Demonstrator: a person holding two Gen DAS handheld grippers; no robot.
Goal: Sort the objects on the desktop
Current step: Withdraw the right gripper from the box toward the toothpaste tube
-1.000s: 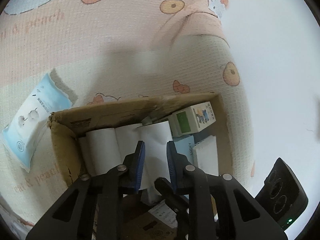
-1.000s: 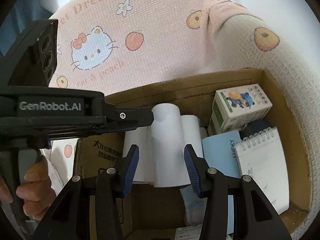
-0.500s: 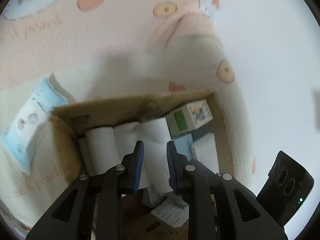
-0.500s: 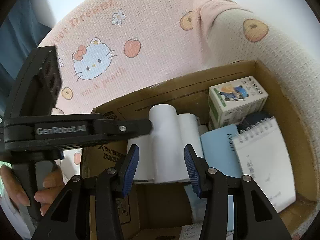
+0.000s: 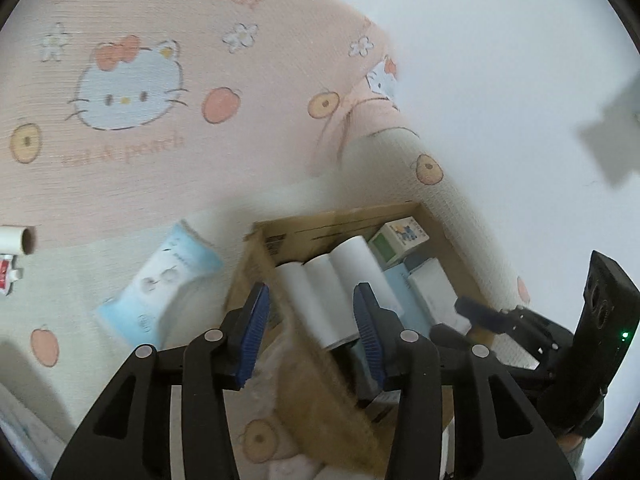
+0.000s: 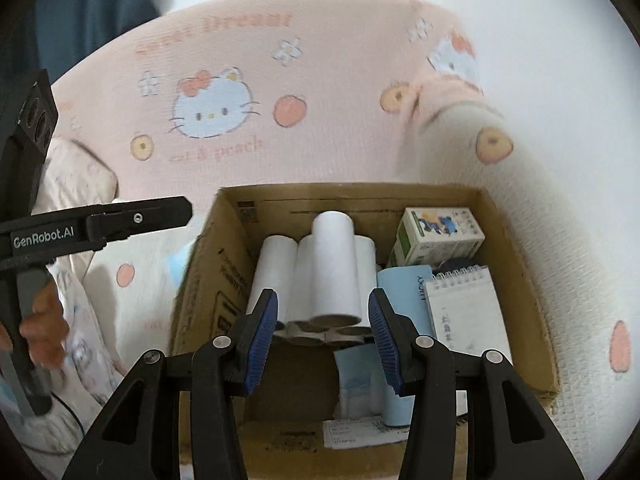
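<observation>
Left wrist view: the left gripper (image 5: 310, 330) has let go of the white roll (image 5: 362, 280), jaws opening and empty, and drawn back; the roll now lies in the cardboard box (image 5: 304, 232) at lower centre (one item sorted).

Right wrist view: the right gripper (image 6: 322, 338) hangs half-open, empty, above the rolls (image 6: 332, 270); a tissue pack (image 5: 160, 280) waits left of the box.

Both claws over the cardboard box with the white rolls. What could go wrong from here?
1. One white roll lies on top of the others, so it may roll or shift if bumped.
2. The left claw straddles the cardboard box wall as its jaws are opening with nothing gripped; dropping lower could catch the edge.
3. The right claw hangs open over the rolls beside the spiral notepad; a wide reach could snag it.
</observation>
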